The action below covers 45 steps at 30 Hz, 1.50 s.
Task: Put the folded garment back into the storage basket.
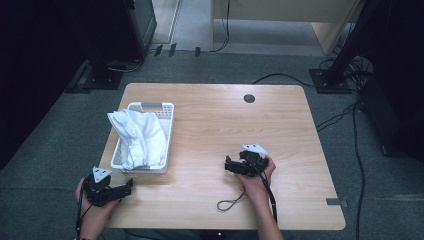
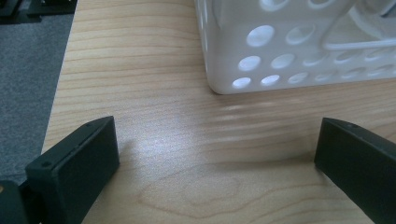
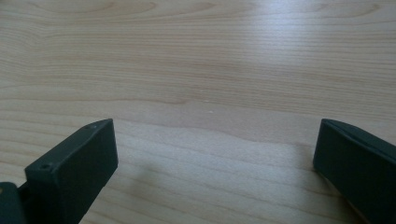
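A white perforated basket stands on the left part of the wooden table, with a white crumpled cloth piled in it and spilling over its far left rim. My left gripper rests near the table's front left corner, just in front of the basket, open and empty; in the left gripper view a corner of the basket lies beyond the wide-apart jaws. My right gripper lies at the table's middle front, pointing left, open, with bare wood between its jaws.
A round dark cable port sits near the table's far edge. A thin cable loop lies on the wood by the right forearm. Grey carpet, cables and dark stands surround the table; a wooden desk stands at the back.
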Tool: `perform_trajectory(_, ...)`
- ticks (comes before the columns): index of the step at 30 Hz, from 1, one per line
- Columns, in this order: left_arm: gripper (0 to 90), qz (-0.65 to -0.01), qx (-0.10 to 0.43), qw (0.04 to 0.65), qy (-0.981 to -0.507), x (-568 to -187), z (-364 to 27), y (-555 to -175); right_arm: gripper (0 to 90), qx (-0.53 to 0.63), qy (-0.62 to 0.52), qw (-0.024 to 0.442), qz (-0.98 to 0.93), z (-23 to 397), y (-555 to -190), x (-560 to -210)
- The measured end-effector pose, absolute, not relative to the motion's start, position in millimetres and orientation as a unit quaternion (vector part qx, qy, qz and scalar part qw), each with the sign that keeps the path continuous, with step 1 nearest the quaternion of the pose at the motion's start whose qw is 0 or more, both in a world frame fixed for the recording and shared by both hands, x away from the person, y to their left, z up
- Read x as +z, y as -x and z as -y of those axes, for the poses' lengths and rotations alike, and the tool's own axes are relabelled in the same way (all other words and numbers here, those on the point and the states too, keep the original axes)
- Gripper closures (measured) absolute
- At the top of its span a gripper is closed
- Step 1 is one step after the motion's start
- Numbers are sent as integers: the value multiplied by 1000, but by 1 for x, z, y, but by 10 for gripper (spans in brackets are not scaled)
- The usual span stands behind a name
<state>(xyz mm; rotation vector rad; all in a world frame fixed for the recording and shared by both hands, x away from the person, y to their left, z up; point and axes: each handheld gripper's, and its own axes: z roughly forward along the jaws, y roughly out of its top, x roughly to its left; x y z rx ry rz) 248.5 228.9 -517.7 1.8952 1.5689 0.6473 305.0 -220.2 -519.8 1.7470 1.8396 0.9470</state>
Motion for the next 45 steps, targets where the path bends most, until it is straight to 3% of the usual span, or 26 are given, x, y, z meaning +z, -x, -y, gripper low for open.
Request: perform_trajectory(45, 0, -590, 244, 293, -712, -518, -229, -249, 0, 333, -661, 233, -630, 282, -284, -519)
